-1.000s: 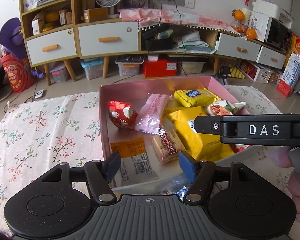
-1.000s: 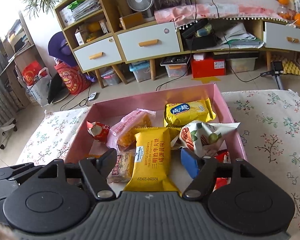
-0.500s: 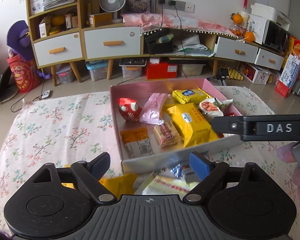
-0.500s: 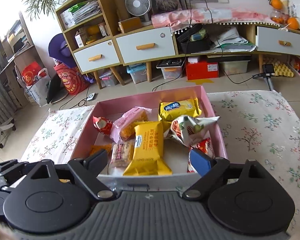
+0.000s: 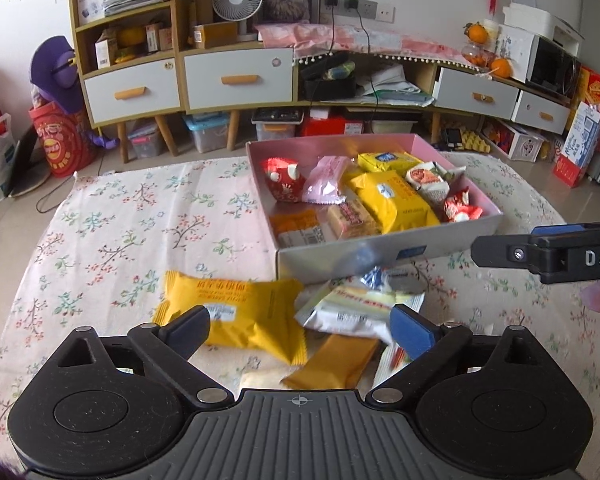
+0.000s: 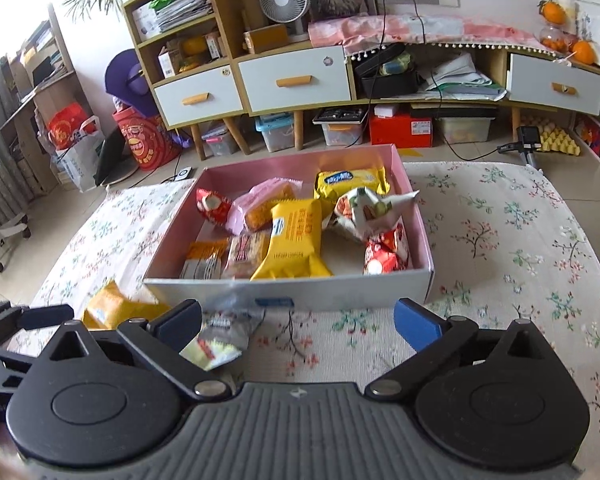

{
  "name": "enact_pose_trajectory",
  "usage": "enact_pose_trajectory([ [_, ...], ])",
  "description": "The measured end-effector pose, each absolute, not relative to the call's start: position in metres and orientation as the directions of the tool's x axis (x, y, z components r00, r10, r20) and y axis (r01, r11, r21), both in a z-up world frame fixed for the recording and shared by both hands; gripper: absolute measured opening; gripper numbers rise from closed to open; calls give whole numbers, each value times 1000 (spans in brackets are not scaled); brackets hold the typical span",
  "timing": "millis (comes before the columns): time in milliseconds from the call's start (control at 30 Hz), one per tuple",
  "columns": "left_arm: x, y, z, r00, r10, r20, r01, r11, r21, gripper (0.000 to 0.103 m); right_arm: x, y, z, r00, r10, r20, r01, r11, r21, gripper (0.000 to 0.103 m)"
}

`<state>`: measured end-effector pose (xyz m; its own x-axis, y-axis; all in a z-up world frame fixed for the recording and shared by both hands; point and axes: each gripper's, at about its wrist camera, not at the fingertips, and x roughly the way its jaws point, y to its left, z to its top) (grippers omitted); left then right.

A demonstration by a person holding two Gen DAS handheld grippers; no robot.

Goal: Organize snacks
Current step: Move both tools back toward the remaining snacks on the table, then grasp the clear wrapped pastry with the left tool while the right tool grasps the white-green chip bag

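Note:
A pink box (image 5: 380, 256) (image 6: 340, 288) stands on the floral tablecloth with several snack packets in it. In front of it, loose on the cloth, lie a yellow packet (image 5: 236, 312) (image 6: 112, 308), a white packet (image 5: 356, 308), an orange packet (image 5: 336, 364) and a silver wrapper (image 6: 220, 336). My left gripper (image 5: 300, 326) hovers over these loose packets, its jaws opening, and its pads touch none of them. My right gripper (image 6: 300, 320) hangs before the box's near wall, its jaws also opening, with only cloth and the wrapper's edge below them.
The floral tablecloth (image 5: 120, 232) (image 6: 520, 240) stretches left and right of the box. One finger of the right gripper (image 5: 540, 252) reaches in at the right of the left wrist view. Beyond the table stand drawer cabinets (image 5: 236, 76), storage bins and a fan.
Both grippers have pulled back from above the box toward the near side, and their jaws have widened. The loose packets in front of the box have come into view.

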<state>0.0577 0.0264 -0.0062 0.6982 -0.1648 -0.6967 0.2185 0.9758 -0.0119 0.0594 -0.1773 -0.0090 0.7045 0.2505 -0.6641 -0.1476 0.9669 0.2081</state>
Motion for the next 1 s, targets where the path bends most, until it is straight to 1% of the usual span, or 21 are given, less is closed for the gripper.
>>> enact_pose_trajectory([
  [133, 50, 31, -14, 682, -174, -710, 248, 969, 0, 98, 47, -174, -17, 681, 273, -680, -208, 962, 178, 103],
  [300, 42, 38, -21, 682, -202, -703, 305, 952, 21, 98, 36, -171, -20, 668, 308, -677, -290, 946, 144, 103],
  [400, 38, 44, -26, 678, -242, -694, 357, 934, 23, 98, 27, -170, -23, 667, 318, -674, -324, 938, 122, 103],
  [667, 33, 47, -43, 652, -371, -661, 555, 828, 83, 98, 18, -166, -32, 643, 355, -678, -373, 919, 127, 103],
  [867, 42, 39, -58, 580, -411, -703, 637, 767, 77, 98, 20, -157, -36, 624, 399, -672, -418, 897, 144, 103],
  [1000, 44, 35, -65, 564, -401, -722, 653, 752, 92, 96, 21, -149, -41, 602, 415, -682, -451, 882, 137, 103],
])
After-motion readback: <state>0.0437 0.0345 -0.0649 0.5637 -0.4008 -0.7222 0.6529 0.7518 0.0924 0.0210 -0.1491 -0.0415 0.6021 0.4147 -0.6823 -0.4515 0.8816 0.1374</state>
